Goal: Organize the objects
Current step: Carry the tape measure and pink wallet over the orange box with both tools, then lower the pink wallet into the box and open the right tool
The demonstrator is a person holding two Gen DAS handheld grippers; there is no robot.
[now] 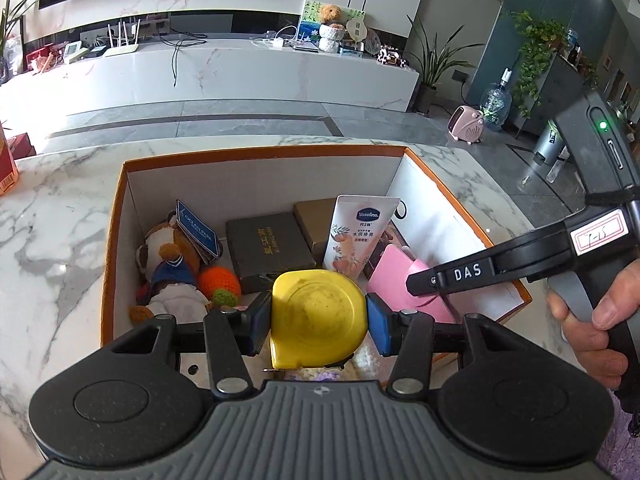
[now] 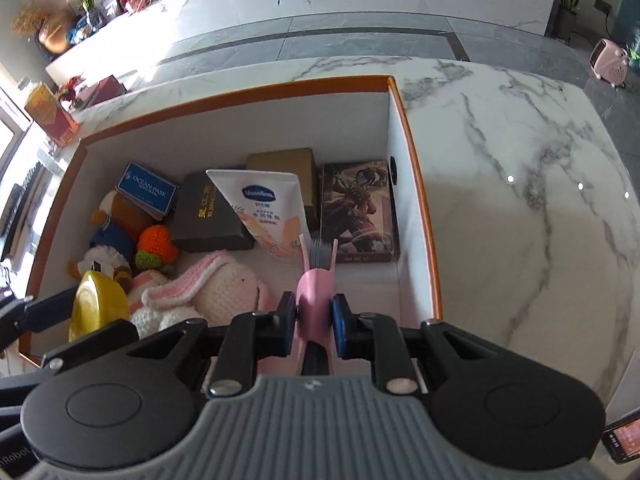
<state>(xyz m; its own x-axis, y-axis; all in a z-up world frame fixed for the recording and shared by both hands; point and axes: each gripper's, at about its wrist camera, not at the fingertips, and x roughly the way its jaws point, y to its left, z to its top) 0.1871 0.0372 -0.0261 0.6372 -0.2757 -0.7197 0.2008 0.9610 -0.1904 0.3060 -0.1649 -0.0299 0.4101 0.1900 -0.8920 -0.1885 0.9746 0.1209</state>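
Note:
My left gripper point(image 1: 318, 314) is shut on a yellow tape measure point(image 1: 316, 312), its blue pads pressing both sides, low over the near part of an orange-rimmed white box point(image 1: 260, 154). My right gripper point(image 2: 315, 320) is shut on a pink plastic item point(image 2: 314, 292) with a grey ribbed insert, held inside the box near its right wall point(image 2: 394, 184). In the left wrist view the right gripper point(image 1: 420, 290) reaches in from the right with that pink item point(image 1: 396, 280). In the right wrist view the tape measure point(image 2: 98, 304) shows at the lower left.
In the box lie a Vaseline tube point(image 2: 268, 208), a dark box point(image 2: 208, 216), a brown box point(image 2: 284, 164), a picture card pack point(image 2: 360, 212), a blue Ocean Park card point(image 2: 146, 190), plush toys point(image 1: 168, 272) and a crochet bunny point(image 2: 224, 284). A red box point(image 2: 52, 116) stands on the marble table point(image 2: 520, 200).

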